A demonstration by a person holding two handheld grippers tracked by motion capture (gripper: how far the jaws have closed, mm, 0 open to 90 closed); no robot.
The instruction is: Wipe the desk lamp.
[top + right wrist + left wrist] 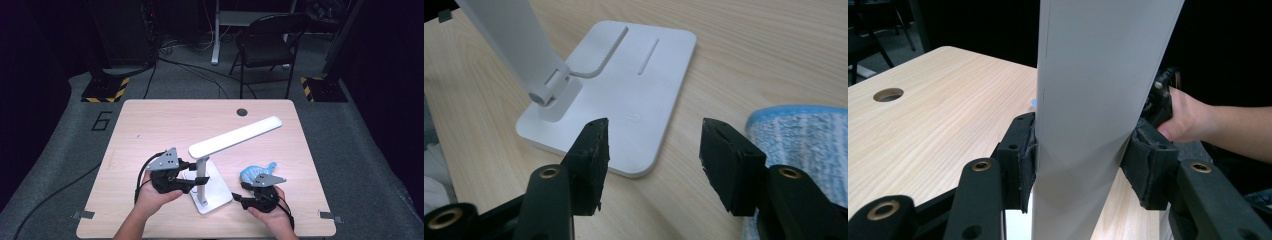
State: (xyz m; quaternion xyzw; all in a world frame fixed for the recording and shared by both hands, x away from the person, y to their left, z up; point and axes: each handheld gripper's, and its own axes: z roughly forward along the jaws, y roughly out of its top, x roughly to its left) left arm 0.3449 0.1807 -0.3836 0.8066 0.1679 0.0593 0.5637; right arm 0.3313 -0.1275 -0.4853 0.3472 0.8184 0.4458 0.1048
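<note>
You are working at a pale wooden table [150,120] with fine straight grain, rounded corners and a small round cable hole [242,112] near its far edge, set on grey carpet in a dark room where a black folding chair [267,40] stands beyond it. A white desk lamp [212,165] of smooth matte plastic stands in the near middle of the table: a flat rectangular base [624,100] with rounded corners and two shallow grooves, a flat upright post [1093,100] rising from a small round hinge [546,92], and a long slim rounded head [235,136] slanting up toward the far right. Your left gripper [192,176] reaches in from the left, and its black padded fingers [1023,160] are clamped on both flat sides of the post. Your right gripper [651,160] hovers low just off the near right of the base with its blocky black fingers [729,165] spread apart and nothing between them. Just beside that gripper lies a blue cloth [804,145], fuzzy and faintly striped, bunched into a soft lump on the wood
</note>
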